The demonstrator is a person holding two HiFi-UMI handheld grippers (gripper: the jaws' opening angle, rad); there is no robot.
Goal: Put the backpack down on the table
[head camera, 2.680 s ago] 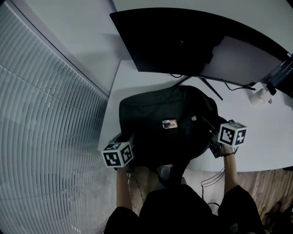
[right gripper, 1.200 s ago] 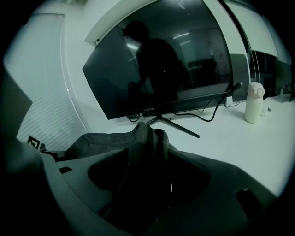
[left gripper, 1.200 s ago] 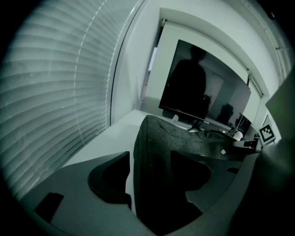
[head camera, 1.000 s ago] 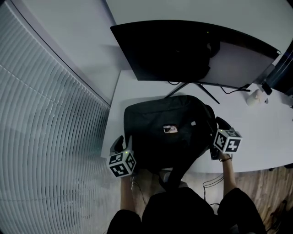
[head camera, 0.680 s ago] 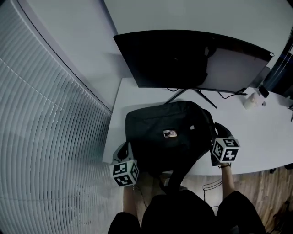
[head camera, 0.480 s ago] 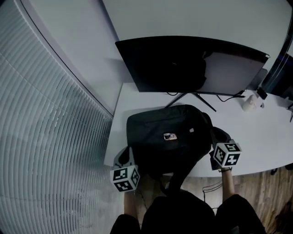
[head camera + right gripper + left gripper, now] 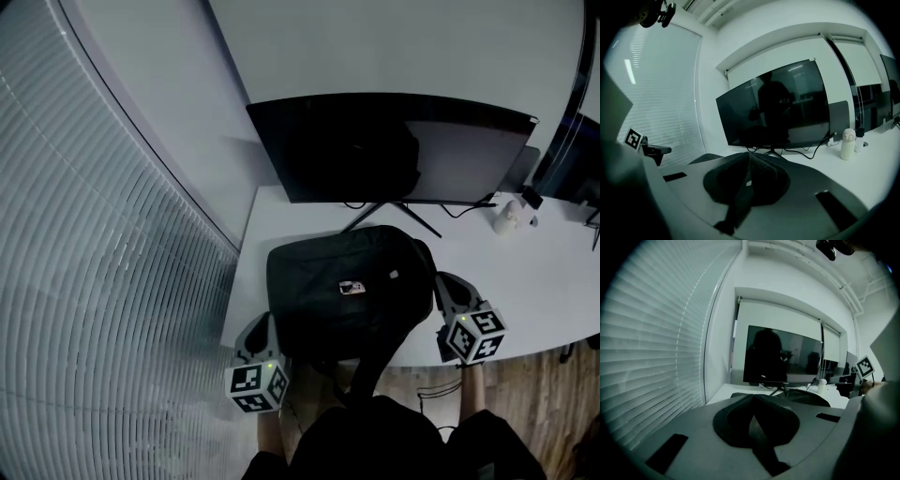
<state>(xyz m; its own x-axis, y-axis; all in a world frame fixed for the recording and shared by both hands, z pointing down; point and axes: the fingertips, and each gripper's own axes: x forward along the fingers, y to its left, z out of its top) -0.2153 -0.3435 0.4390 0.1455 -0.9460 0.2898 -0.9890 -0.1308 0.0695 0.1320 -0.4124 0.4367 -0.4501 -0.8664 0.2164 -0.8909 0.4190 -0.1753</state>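
The black backpack [image 7: 349, 291] lies flat on the white table [image 7: 534, 272] near its front left corner, with a strap [image 7: 367, 361] hanging over the front edge. My left gripper [image 7: 258, 330] hovers just off the bag's left side, apart from it. My right gripper [image 7: 445, 286] is off its right side, also apart. In the left gripper view the left gripper [image 7: 752, 397] has its jaws pressed together and empty, with the backpack [image 7: 806, 397] beyond. The right gripper [image 7: 749, 157] has just been closing and is shut, nothing between its jaws.
A wide curved monitor [image 7: 375, 145] stands on its stand behind the bag, with cables trailing right. A small white bottle-like object [image 7: 506, 217] sits at the back right. Window blinds [image 7: 94, 281] fill the left side. Wooden floor [image 7: 534, 375] lies below the table's front edge.
Both grippers have let go of the backpack's sides, drawn back toward the table's front edge and closed empty. The backpack stays on the table.
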